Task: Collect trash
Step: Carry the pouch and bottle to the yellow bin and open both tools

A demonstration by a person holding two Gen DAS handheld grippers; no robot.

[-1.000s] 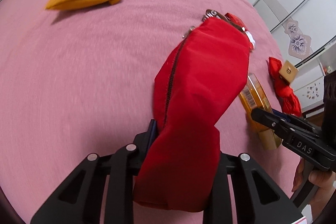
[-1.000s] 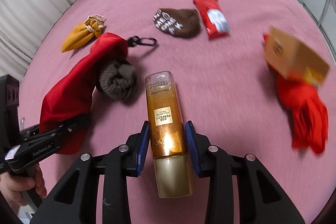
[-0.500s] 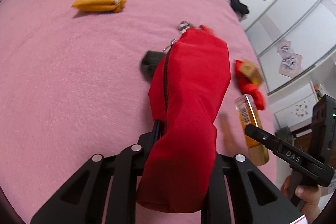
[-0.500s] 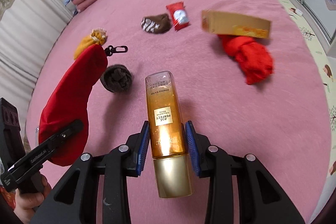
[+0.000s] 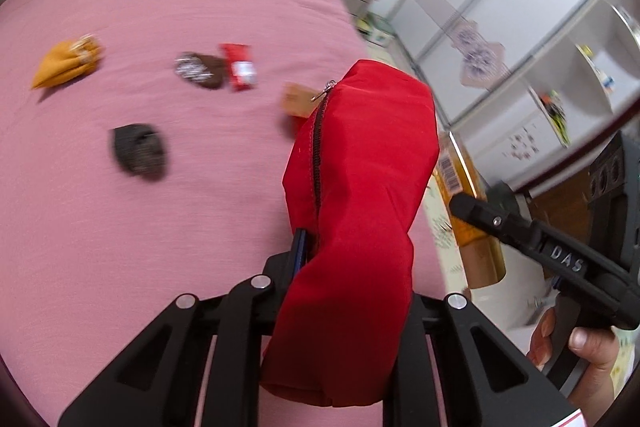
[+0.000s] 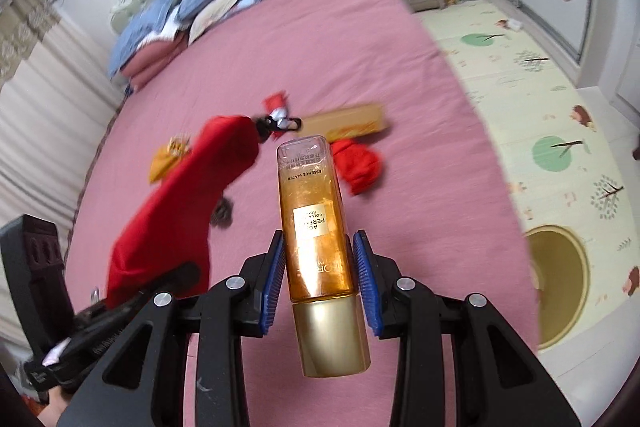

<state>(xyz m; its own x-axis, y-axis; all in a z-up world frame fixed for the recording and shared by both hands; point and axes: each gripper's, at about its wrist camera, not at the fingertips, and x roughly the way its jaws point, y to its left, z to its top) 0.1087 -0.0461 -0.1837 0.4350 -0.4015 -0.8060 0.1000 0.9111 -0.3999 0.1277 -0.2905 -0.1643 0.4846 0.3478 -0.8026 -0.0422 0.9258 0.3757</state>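
My left gripper is shut on a red zip pouch, held up above the pink bed. In the right wrist view the same red pouch hangs at the left. My right gripper is shut on an amber bottle with a gold cap, also lifted off the bed. That amber bottle shows beside the pouch in the left wrist view, held by the other gripper and a hand.
On the bed lie a mustard pouch, a brown sock, a red wrapper, a dark knitted ball, a tan carton and a red cloth. Pillows are piled at the headboard. A patterned floor mat lies right of the bed.
Both grippers have risen and pulled back from the bed with the pouch and the bottle held. The items on the bed now look smaller and farther, and the room and floor have come into view.
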